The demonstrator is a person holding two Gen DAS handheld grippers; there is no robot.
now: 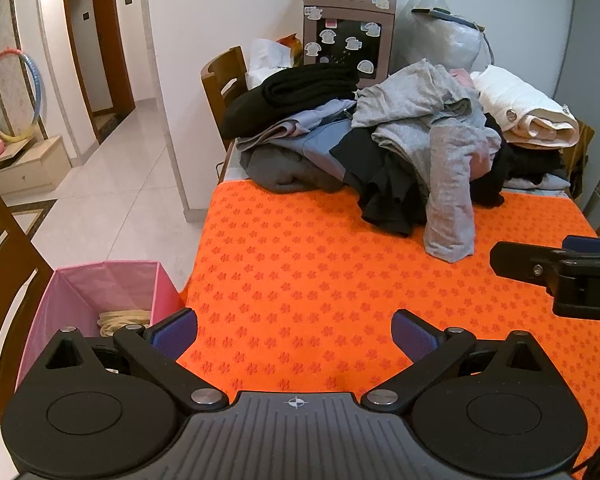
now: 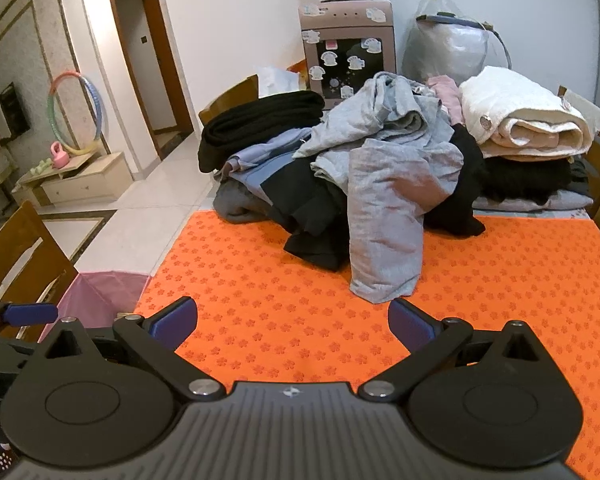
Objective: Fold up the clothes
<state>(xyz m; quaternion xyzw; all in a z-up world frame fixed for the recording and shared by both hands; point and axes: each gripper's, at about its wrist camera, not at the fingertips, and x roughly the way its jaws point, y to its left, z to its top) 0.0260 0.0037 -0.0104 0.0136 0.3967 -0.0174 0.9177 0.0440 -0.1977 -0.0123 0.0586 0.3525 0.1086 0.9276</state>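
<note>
Left tongs (image 1: 295, 332) and right tongs (image 2: 293, 322): both spread wide, holding nothing, over the near edge of the orange-covered worktop (image 1: 300, 280). Clothes pile (image 2: 380, 160) along the far edge; a grey sleeve (image 2: 384, 236) trails toward the centre. Pink fabric bin (image 1: 100, 292) stands off the near left corner.

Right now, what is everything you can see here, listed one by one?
Cloth: one, orange with a flower print, covering the table.
Clothes pile: one heap, grey, black, blue and pink, at the table's far end.
Grey garment: one, light grey, hanging off the pile onto the cloth.
Cream roll: one, on the pile's right.
Pink bin: one, on the floor left of the table.
Water dispenser: one, pinkish, stickered, behind the pile.
Hoop: one, multicoloured, against the left wall.
Wooden chairs: several, brown, around the table.
Left tongs: open, empty.
Right tongs: open, empty.
</note>
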